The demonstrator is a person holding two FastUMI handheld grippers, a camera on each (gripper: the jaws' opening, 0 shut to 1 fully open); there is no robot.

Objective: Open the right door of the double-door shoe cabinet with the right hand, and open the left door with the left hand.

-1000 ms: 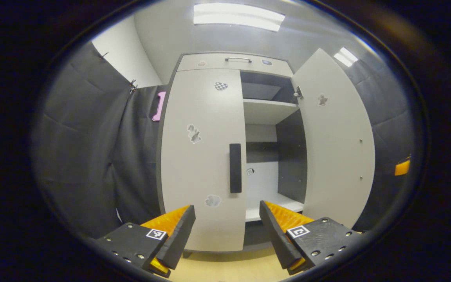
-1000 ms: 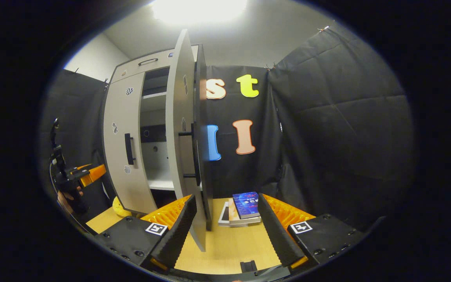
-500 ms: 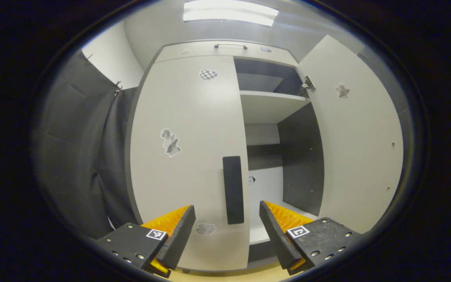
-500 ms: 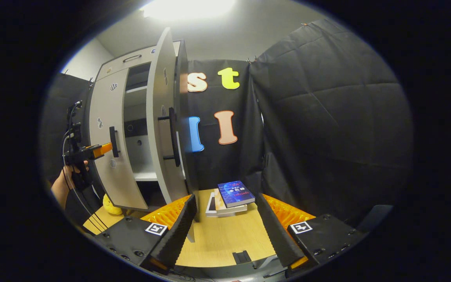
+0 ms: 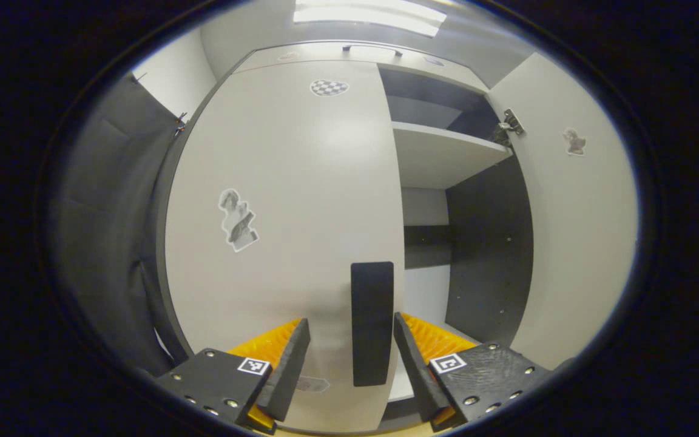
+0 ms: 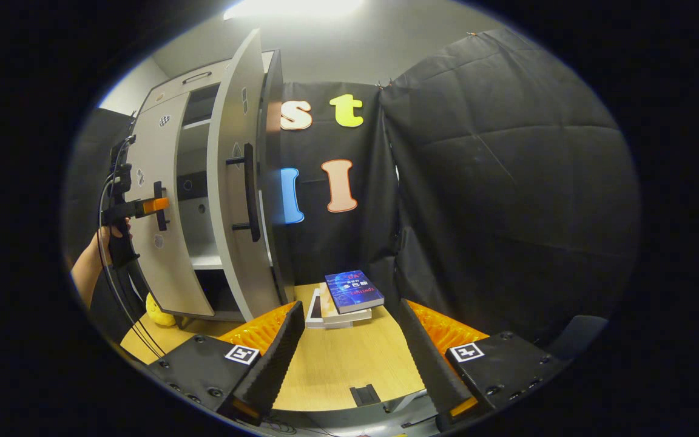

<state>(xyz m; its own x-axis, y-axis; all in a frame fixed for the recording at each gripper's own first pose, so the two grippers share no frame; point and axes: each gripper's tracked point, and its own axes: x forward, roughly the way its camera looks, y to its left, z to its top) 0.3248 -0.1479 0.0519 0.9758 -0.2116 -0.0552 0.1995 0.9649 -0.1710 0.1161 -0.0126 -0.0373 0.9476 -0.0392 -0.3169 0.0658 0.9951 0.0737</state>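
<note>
Closer now than a second ago: left door handle (image 5: pixel 372 323) sits between our left gripper (image 5: pixel 349 358) fingers, jaws wide, not yet pinching. Left door (image 5: pixel 283 200) closed; right door (image 6: pixel 234 182) swung open. Right gripper (image 6: pixel 349 358) backed off, wide, empty. We centre, pinch handle squarely, pull along hinge arc.

Both the left hand-held gripper (image 5: pixel 349 358) and right hand-held gripper (image 6: pixel 349 352) hold fingers spread.
</note>
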